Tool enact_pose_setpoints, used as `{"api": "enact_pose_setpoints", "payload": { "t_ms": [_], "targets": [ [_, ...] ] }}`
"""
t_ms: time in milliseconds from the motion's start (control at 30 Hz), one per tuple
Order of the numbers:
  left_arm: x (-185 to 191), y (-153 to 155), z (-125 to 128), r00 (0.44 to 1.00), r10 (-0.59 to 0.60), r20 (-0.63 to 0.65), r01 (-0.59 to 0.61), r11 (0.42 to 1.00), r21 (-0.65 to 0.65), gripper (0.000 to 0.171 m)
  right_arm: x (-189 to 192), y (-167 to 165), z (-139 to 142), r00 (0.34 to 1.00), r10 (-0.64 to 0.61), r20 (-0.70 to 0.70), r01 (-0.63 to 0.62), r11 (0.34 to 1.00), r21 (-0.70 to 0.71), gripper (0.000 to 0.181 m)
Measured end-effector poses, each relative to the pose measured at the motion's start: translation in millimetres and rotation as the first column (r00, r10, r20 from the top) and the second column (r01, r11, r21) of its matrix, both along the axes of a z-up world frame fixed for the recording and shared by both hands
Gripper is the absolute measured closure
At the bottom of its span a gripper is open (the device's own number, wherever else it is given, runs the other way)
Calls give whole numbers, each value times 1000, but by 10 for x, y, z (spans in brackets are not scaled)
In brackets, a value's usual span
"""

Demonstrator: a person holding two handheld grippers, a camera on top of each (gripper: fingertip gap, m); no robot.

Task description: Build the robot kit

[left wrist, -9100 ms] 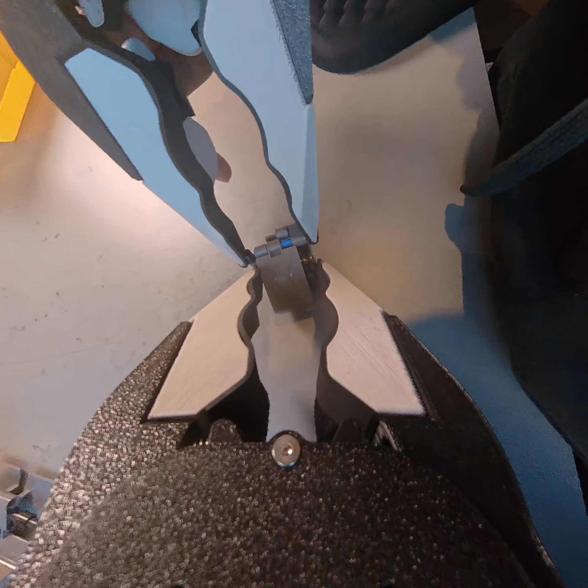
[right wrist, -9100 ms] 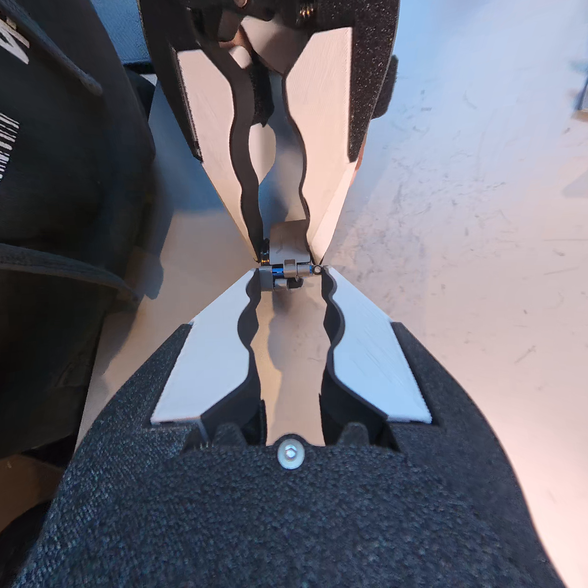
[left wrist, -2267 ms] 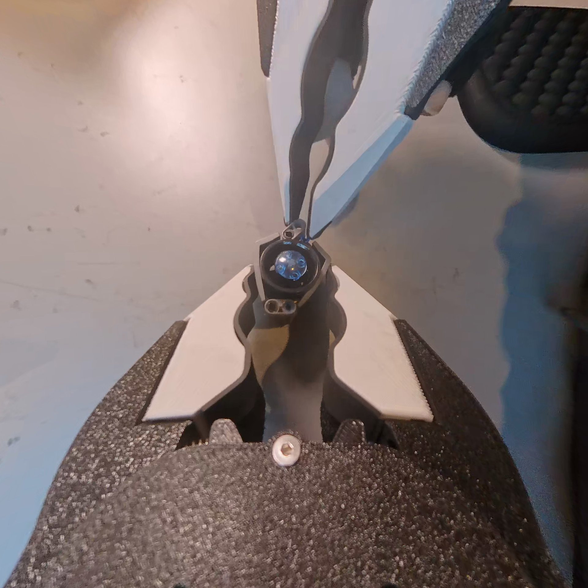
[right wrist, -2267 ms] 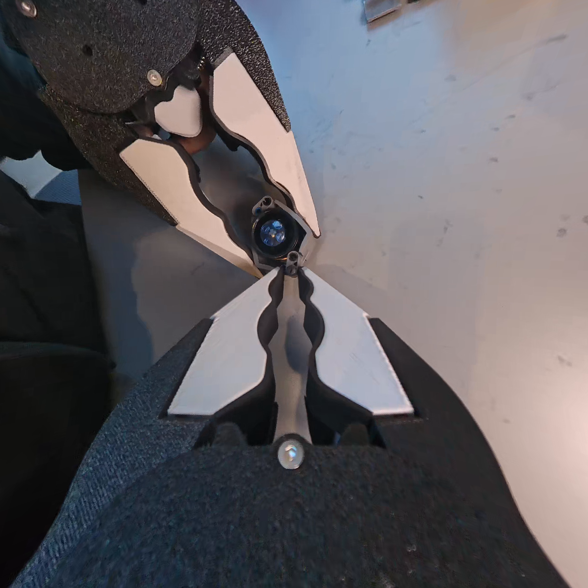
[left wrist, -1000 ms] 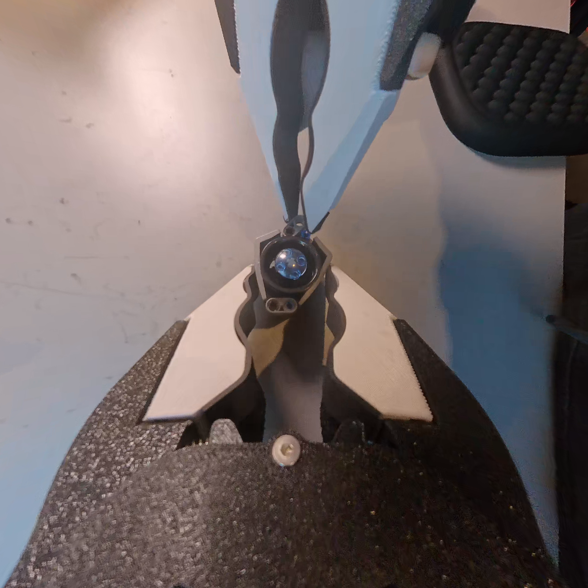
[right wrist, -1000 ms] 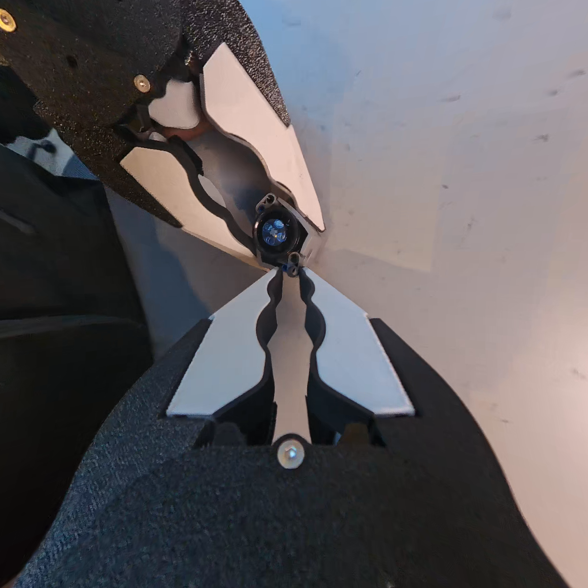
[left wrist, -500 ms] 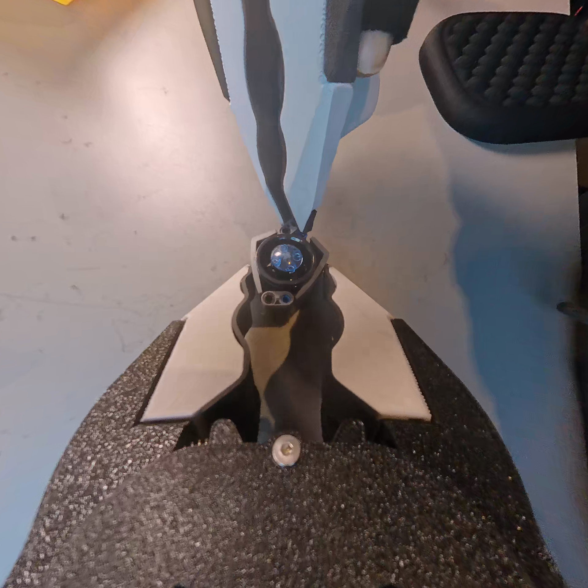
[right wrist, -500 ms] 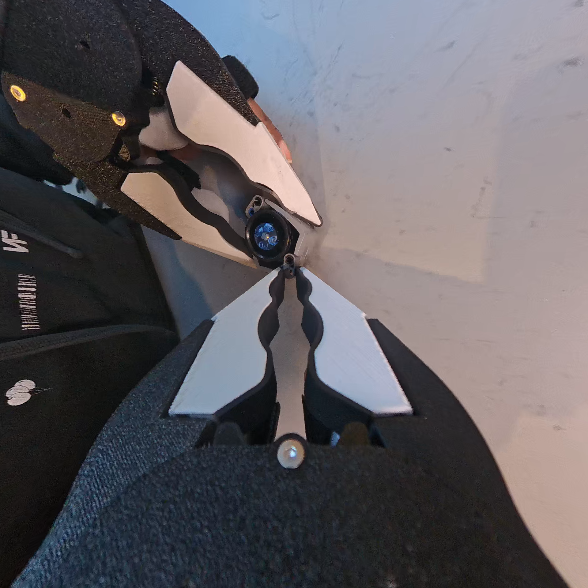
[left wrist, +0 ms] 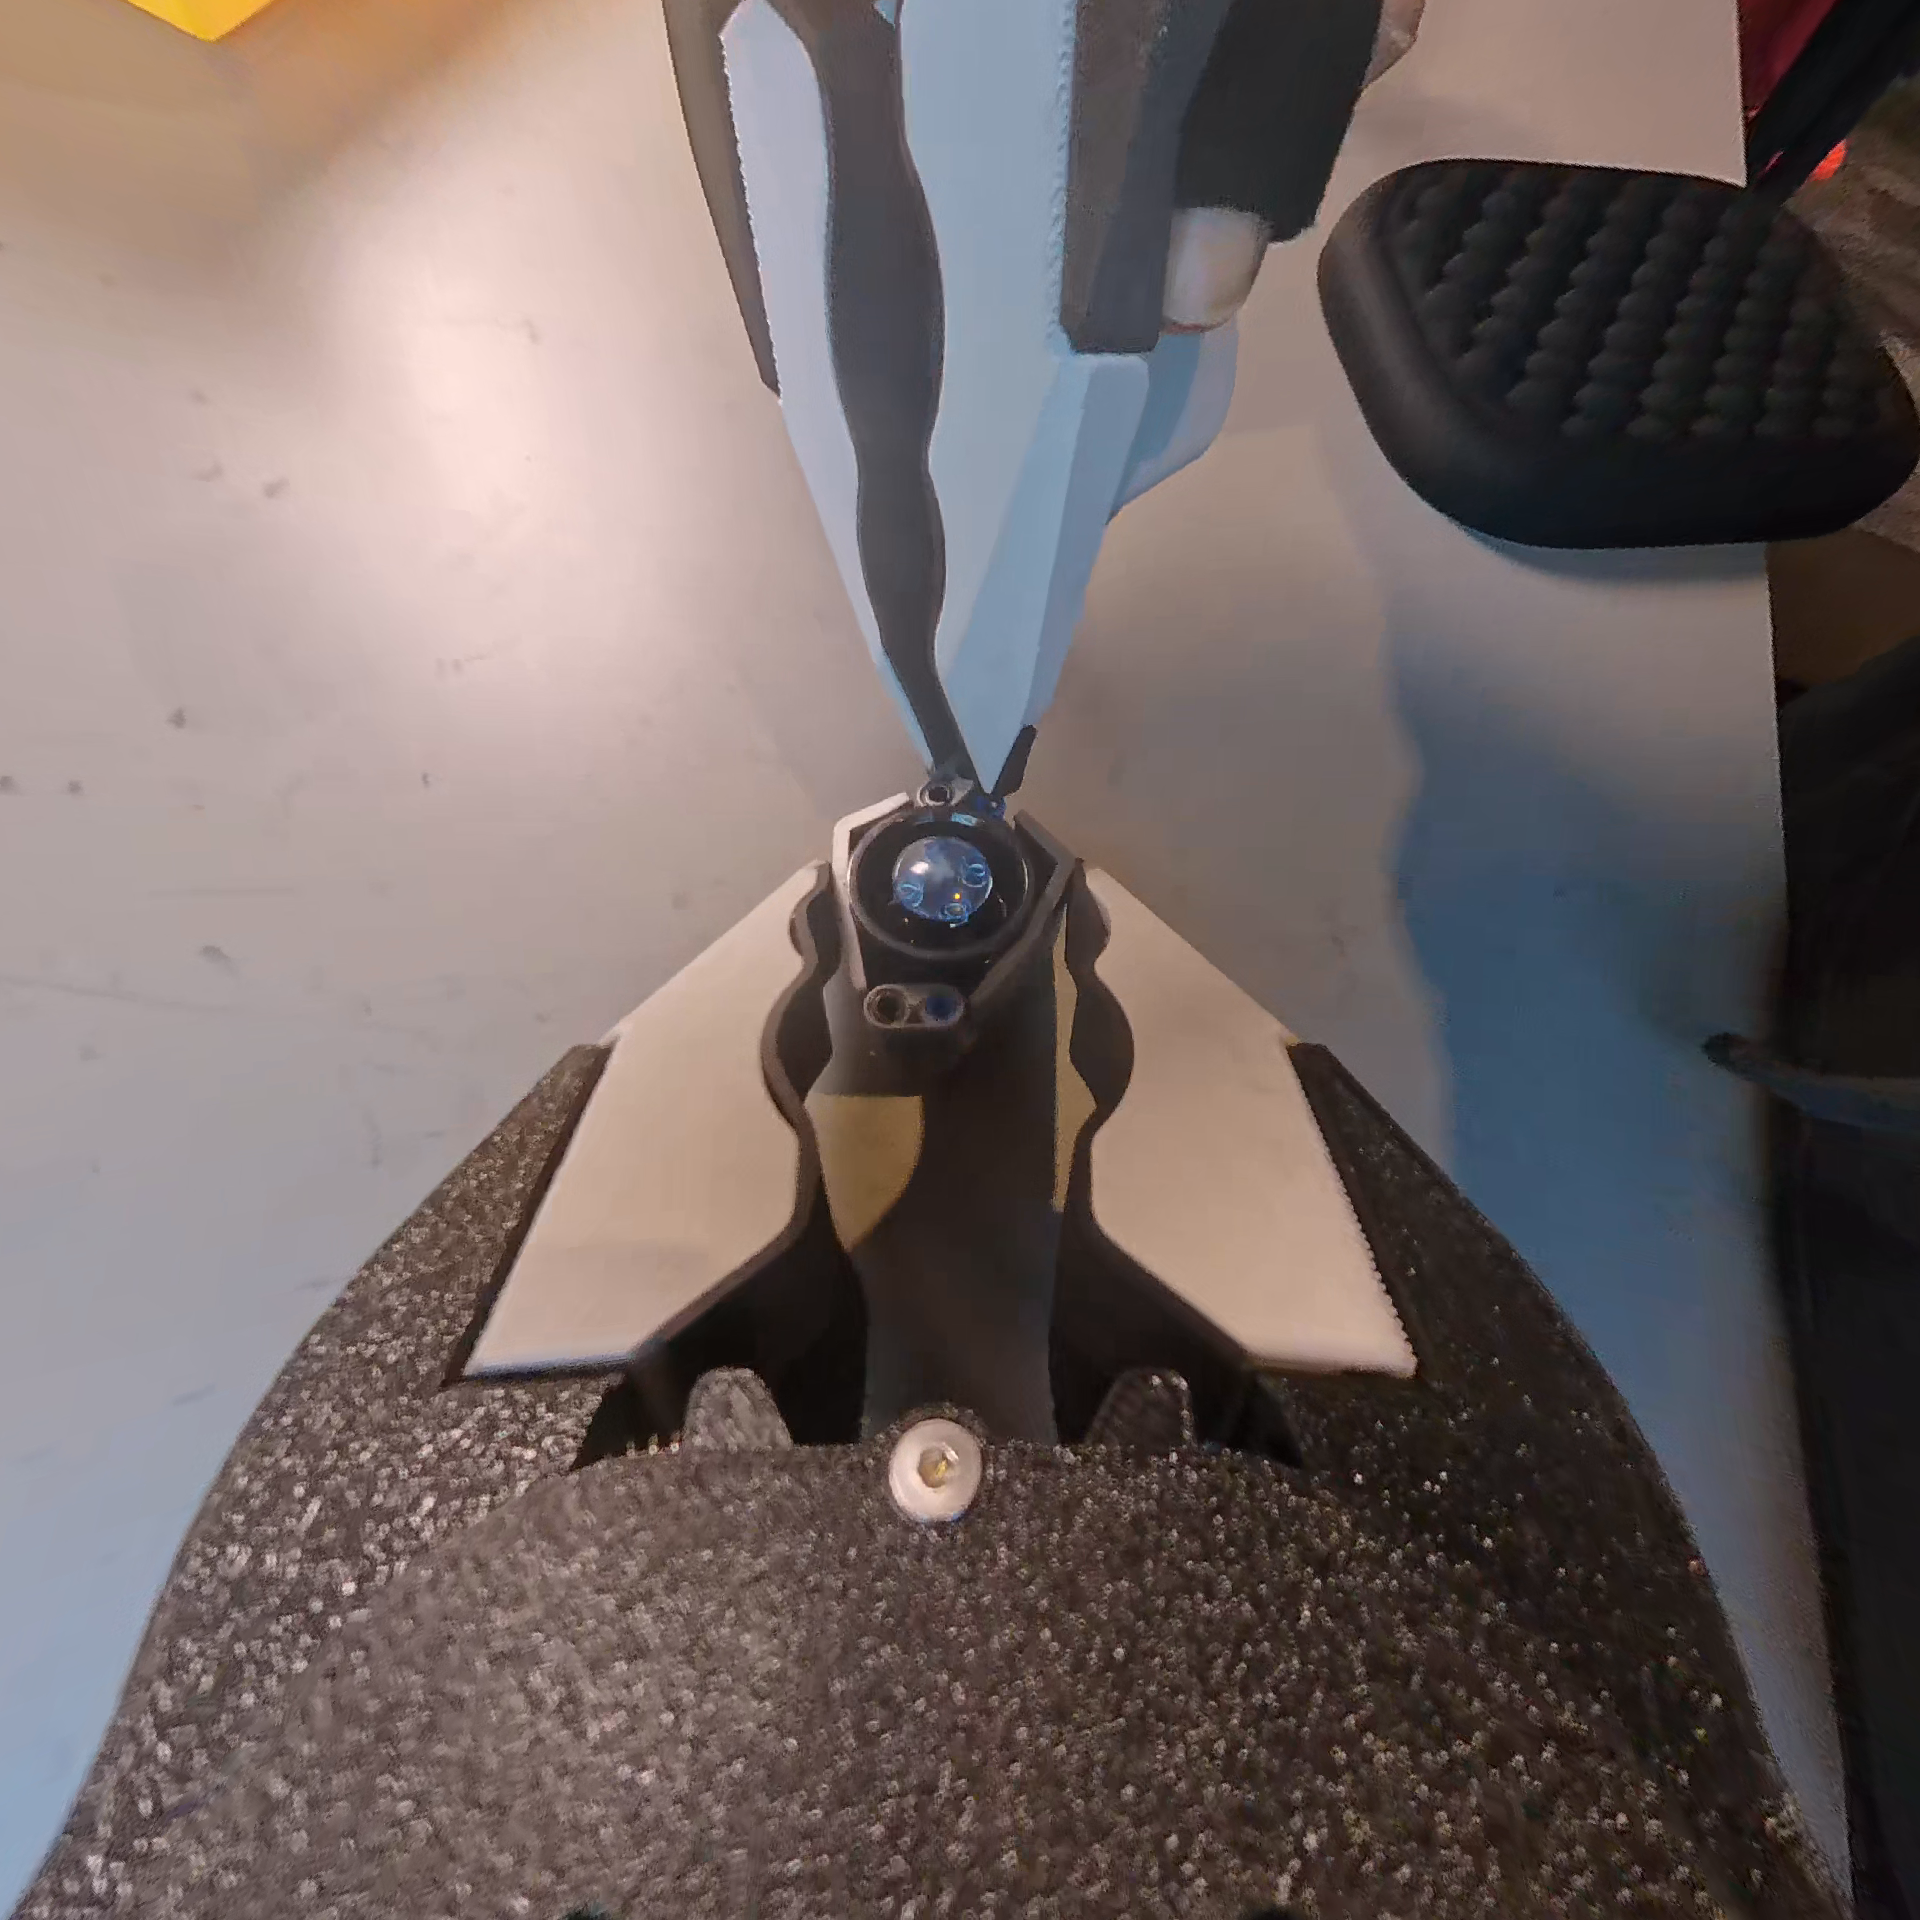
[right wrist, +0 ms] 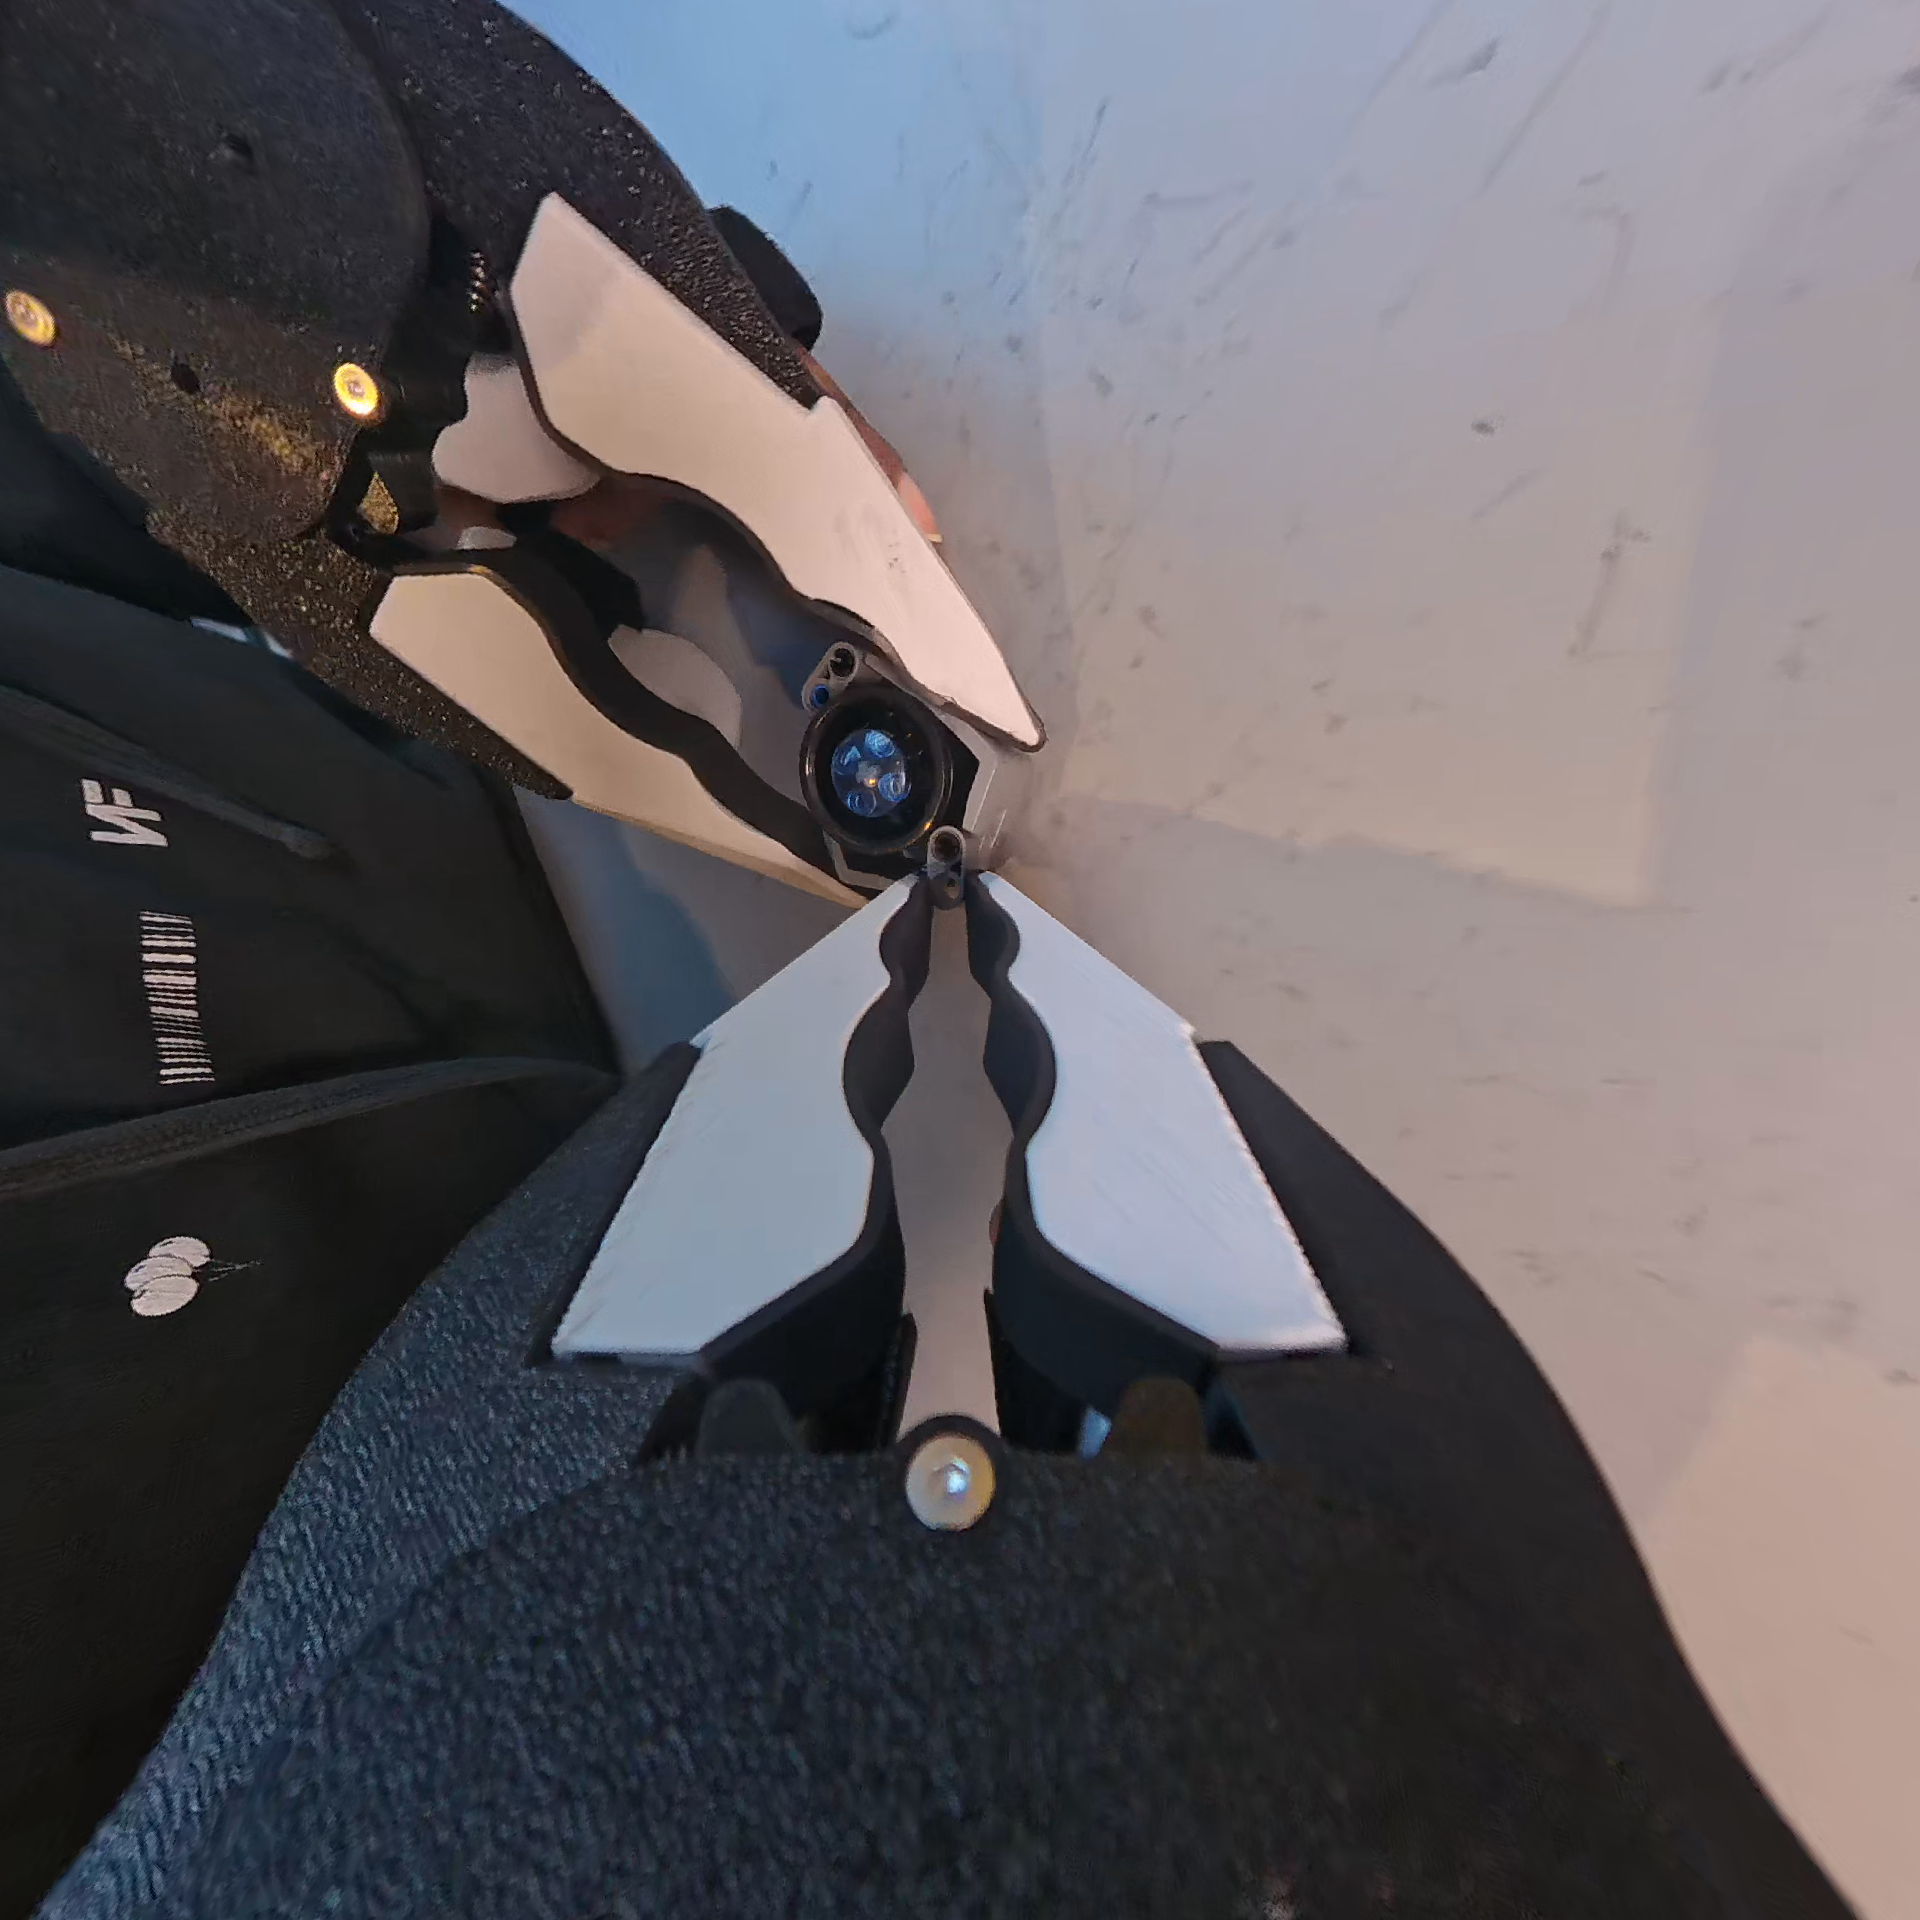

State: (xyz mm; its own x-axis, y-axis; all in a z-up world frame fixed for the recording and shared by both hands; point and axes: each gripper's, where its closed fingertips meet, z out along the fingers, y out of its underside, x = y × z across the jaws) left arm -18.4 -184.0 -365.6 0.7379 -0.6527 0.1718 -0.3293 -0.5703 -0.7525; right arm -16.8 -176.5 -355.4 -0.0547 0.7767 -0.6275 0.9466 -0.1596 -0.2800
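A small grey six-sided lens module [left wrist: 935, 914] with a black ring and a bluish glass lens is held between both grippers above a pale tabletop [left wrist: 364, 623]. My left gripper [left wrist: 948, 871] is shut on the module's body, lens facing its camera. My right gripper [right wrist: 948, 883] is shut on a small black lug [right wrist: 945, 847] at the module's rim [right wrist: 878, 774]. In the left wrist view the right gripper [left wrist: 971, 774] comes down from the top. In the right wrist view the left gripper [right wrist: 951, 821] reaches in from the upper left.
A black bumpy pad [left wrist: 1610, 353] lies at the table's right edge. A yellow thing [left wrist: 208, 16] shows at the far left top. Dark clothing of a person [right wrist: 156, 935] fills the left of the right wrist view. A fingertip [left wrist: 1205, 260] rests on the right gripper. Only a small space, under 4 cm, lies between the two pairs of fingers. The yellow thing [left wrist: 208, 16] is about equally far from each gripper, around 25 cm.
9 s ago both grippers held a grey hinged piece by its edge; now the lens faces the cameras. In the last second the right gripper turned edge-on and the left lay flatter.
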Motion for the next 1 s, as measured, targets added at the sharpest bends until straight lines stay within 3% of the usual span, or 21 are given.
{"api": "enact_pose_setpoints", "payload": {
  "t_ms": [633,700,733,767,800,900,1000],
  "targets": [
    [12,-23,38,998,9,64,-6,999,-47,128,-5,12,131,988,43,147,-22,990,-137,178],
    [-16,-12,-34,1000,20,19,-19,998,-64,129,-74,-55,268,991,17,133,16,971,-237,181],
    [11,-6,-24,1000,8,17,-7,999,-53,129,-93,-103,303,992,49,117,-21,974,-226,181],
    [59,-18,2,999,1,49,2,998,-63,129,7,-104,187,979,162,124,-152,984,-89,181],
    [109,-41,37,995,-4,96,11,998,-69,130,59,-148,148,967,219,130,-215,976,-47,181],
    [24,-58,-2,998,9,55,-6,998,-57,130,-25,-48,179,978,203,55,-205,979,25,178],
    [-26,-49,-5,999,10,52,-8,999,-48,129,30,8,121,977,215,8,-215,972,98,158]
  ]
}}
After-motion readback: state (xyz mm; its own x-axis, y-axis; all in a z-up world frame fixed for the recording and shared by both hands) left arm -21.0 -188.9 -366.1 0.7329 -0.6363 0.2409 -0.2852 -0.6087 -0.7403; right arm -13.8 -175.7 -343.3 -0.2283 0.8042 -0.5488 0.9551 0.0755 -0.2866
